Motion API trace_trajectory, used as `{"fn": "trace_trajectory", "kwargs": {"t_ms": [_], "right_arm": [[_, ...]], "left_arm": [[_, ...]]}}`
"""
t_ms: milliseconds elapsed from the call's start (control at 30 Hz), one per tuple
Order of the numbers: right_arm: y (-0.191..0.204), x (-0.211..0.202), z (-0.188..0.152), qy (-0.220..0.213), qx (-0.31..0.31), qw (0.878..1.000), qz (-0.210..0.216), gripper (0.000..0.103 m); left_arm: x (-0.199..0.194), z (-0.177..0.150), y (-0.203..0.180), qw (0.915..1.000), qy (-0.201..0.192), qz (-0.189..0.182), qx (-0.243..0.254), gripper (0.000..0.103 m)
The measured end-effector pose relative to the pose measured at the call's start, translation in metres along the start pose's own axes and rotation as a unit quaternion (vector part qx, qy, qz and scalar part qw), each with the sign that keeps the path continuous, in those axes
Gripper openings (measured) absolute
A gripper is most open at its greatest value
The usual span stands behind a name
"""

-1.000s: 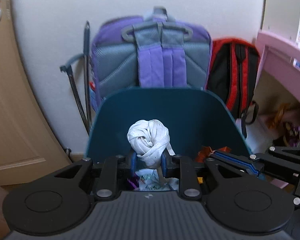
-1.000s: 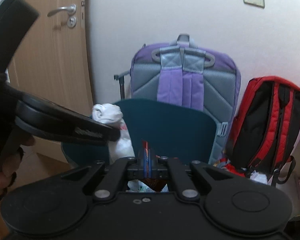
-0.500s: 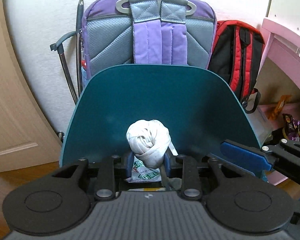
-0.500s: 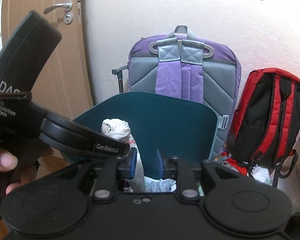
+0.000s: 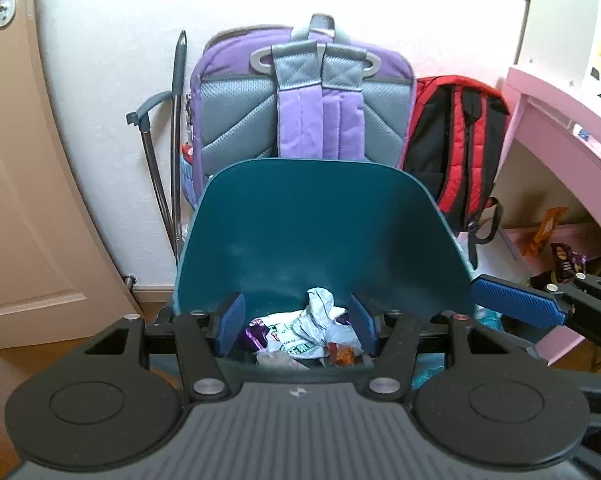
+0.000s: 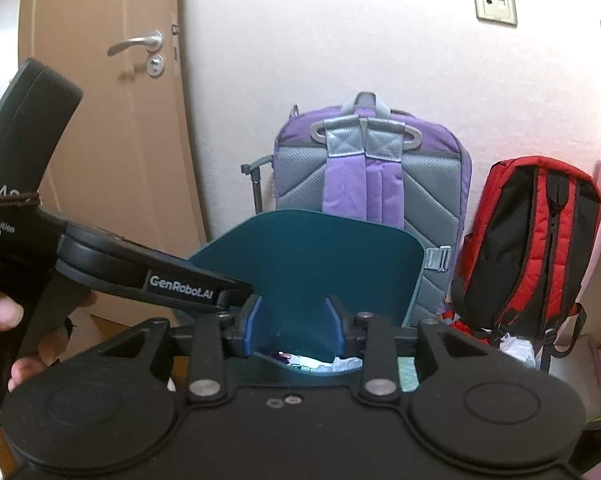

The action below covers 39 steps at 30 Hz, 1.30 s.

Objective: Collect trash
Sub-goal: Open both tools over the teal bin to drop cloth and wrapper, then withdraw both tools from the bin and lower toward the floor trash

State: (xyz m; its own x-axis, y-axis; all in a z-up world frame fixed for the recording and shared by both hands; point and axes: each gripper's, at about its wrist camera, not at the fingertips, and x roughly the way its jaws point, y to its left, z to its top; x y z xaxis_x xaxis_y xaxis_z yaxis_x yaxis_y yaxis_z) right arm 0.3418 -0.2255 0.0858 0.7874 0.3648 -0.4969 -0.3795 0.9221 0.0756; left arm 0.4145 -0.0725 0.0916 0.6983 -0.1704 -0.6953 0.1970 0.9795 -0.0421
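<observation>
Tongs L [image 5: 296, 326] + R [image 6: 294, 328] just opened, empty, over bin [image 5: 324, 216].

Wooden floor [image 5: 40, 354] by the wall; on it a teal bin [image 5: 320, 216], purple backpack [image 5: 300, 104] and red backpack [image 5: 456, 140] behind; snack packets [image 5: 556, 248] under pink desk [image 5: 560, 128].

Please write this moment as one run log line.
left tool: just opened, empty | right tool: just opened, empty | trash: in teal bin
</observation>
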Motion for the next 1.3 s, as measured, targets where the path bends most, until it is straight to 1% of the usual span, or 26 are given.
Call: {"fn": "trace_trajectory", "kwargs": {"t_ms": [133, 267, 367, 500, 533, 567, 600, 633, 733, 867, 933, 1100, 1167, 1233, 1300], "right_arm": [[0.008, -0.021, 0.001, -0.003, -0.003, 1.000, 0.006, 0.034], [0.017, -0.041, 0.000, -0.010, -0.009, 1.000, 0.010, 0.035], [0.024, -0.053, -0.002, -0.011, -0.005, 1.000, 0.014, 0.035], [0.033, -0.069, -0.007, -0.010, 0.000, 1.000, 0.030, 0.037], [0.035, -0.072, -0.008, -0.009, 0.001, 0.999, 0.034, 0.039], [0.037, -0.076, -0.011, -0.009, 0.003, 0.999, 0.038, 0.041], [0.040, -0.080, -0.013, -0.010, 0.004, 0.999, 0.043, 0.042], [0.043, -0.083, -0.016, -0.010, 0.004, 0.999, 0.046, 0.043], [0.052, -0.089, -0.026, -0.008, 0.001, 0.998, 0.058, 0.046], [0.062, -0.090, -0.041, -0.001, 0.003, 0.997, 0.077, 0.049], [0.068, -0.087, -0.051, 0.002, 0.002, 0.996, 0.085, 0.050], [0.079, -0.069, -0.079, 0.014, -0.003, 0.996, 0.092, 0.051], [0.085, -0.057, -0.090, 0.022, -0.009, 0.995, 0.092, 0.051], [0.089, -0.042, -0.104, 0.036, -0.012, 0.995, 0.092, 0.051], [0.092, -0.026, -0.119, 0.055, -0.009, 0.994, 0.093, 0.051]], "left_arm": [[-0.026, -0.009, 0.001, 1.0000, -0.007, -0.001, 0.004, 0.057], [-0.051, -0.021, 0.003, 0.9999, -0.012, -0.010, -0.001, 0.057], [-0.070, -0.032, 0.003, 0.9997, -0.019, -0.013, 0.008, 0.057], [-0.093, -0.050, 0.006, 0.9995, -0.020, -0.025, 0.003, 0.057], [-0.098, -0.055, 0.007, 0.9994, -0.019, -0.030, 0.001, 0.057], [-0.103, -0.060, 0.009, 0.9992, -0.019, -0.034, -0.001, 0.059], [-0.109, -0.067, 0.012, 0.9992, -0.020, -0.035, -0.004, 0.070], [-0.114, -0.073, 0.014, 0.9991, -0.024, -0.035, -0.006, 0.077], [-0.126, -0.091, 0.021, 0.9988, -0.027, -0.040, -0.002, 0.078], [-0.131, -0.113, 0.036, 0.9988, -0.022, -0.043, -0.012, 0.078], [-0.131, -0.127, 0.047, 0.9988, -0.020, -0.038, -0.021, 0.083], [-0.124, -0.160, 0.077, 0.9978, -0.021, -0.033, -0.053, 0.084], [-0.117, -0.173, 0.091, 0.9970, -0.024, -0.030, -0.068, 0.087], [-0.106, -0.188, 0.107, 0.9959, -0.024, -0.026, -0.083, 0.096], [-0.093, -0.199, 0.121, 0.9946, -0.021, -0.020, -0.099, 0.102]]}}
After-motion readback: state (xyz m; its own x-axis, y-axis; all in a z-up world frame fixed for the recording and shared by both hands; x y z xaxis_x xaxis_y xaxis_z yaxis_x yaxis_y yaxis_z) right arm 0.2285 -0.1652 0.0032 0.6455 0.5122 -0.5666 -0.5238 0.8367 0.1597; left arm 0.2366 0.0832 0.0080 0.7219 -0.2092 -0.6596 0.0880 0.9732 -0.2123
